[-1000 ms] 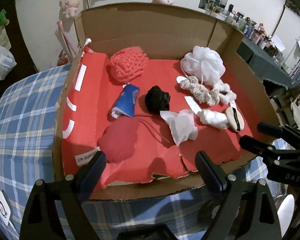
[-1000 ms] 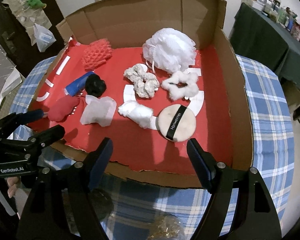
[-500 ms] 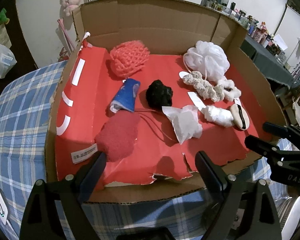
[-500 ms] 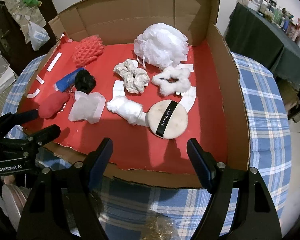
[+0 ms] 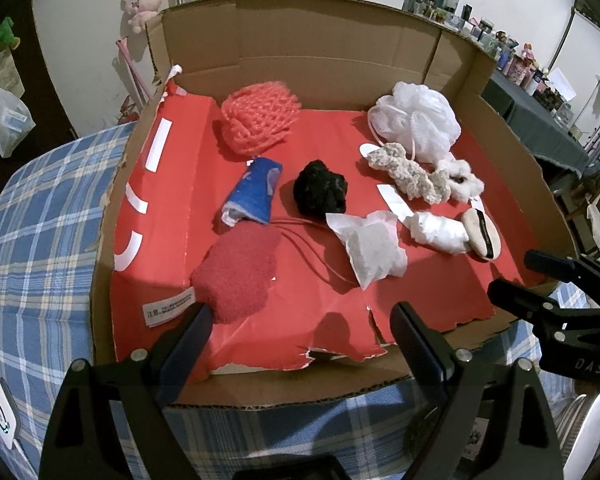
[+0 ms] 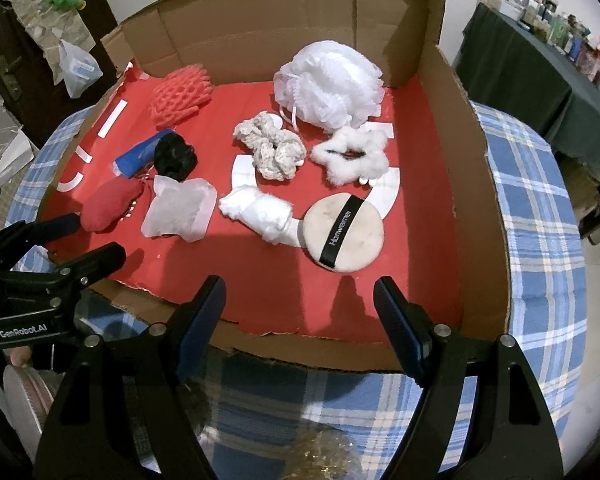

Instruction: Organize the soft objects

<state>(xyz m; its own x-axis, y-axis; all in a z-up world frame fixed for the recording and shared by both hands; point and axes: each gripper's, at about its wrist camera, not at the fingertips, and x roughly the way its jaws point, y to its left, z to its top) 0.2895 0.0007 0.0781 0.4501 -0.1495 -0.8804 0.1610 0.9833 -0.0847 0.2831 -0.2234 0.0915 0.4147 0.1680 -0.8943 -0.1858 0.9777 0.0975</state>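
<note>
Both grippers are black plastic with silver screws; fingers point(image 6: 202, 320) carry what look like dark-blue pads; white lettering marks their sides.

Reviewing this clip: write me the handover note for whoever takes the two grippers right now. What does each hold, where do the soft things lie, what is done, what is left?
Left gripper: open, empty, hovering over the near edge of the cardboard box.
Right gripper: open, empty, also at the near edge.
Box's left half: red mesh sponge, blue cloth, black scrunchie, red pouch, white sachet.
Right half: white bath pouf, beige scrunchie, fluffy white scrunchie, white wad, powder puff.
Done: nothing visibly sorted; all items lie loose on the red liner.
Left: all the organizing.
</note>
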